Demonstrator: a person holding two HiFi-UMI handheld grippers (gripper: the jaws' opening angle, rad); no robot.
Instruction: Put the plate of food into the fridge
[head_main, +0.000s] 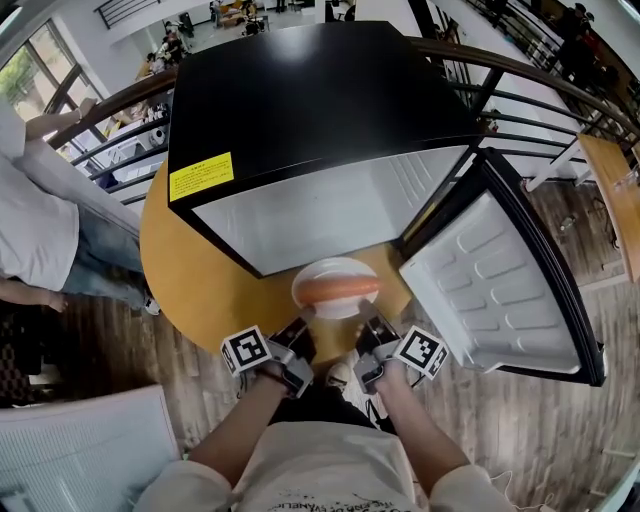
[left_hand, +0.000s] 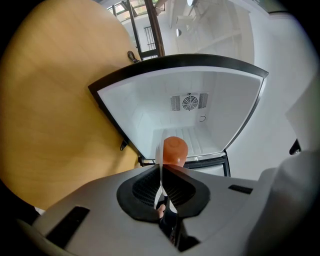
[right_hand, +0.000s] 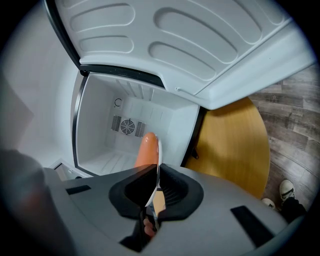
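**Head view, bottom centre.** The person's forearms lead up to the left gripper (head_main: 303, 333) and the right gripper (head_main: 368, 335), one at each side of the near rim of a white plate (head_main: 333, 304).

**Jaws.** In the left gripper view the jaws are pressed together on the thin plate edge, which is seen end-on as a pale vertical line. In the right gripper view the other gripper is clamped on the rim in the same way.

**Load.** An orange sausage (head_main: 341, 289) lies across the plate from left to right.

**Position.** The plate hangs at mid-frame above the near edge of the round wooden table (head_main: 190, 280). It is just in front of the mouth of the fridge (head_main: 300, 100), and its far rim reaches the lower front lip. Whether rim and lip touch cannot be told.

**Clearance.** The door (head_main: 505, 290) stands swung wide toward the lower right, with its moulded inner face turned to the plate. The black-edged opening is wider than the plate on both sides. Through it the gripper views show the white cavity floor running back to a round fan vent (left_hand: 189, 103) on the rear wall.

**Surroundings.** Grey wood flooring (head_main: 560, 440) lies around the table, and a shoe (right_hand: 286, 190) shows at the lower right of the right gripper view. A standing person (head_main: 40, 235) occupies the left edge of the head view. A dark curved railing (head_main: 545, 85) runs behind the fridge at the upper right.
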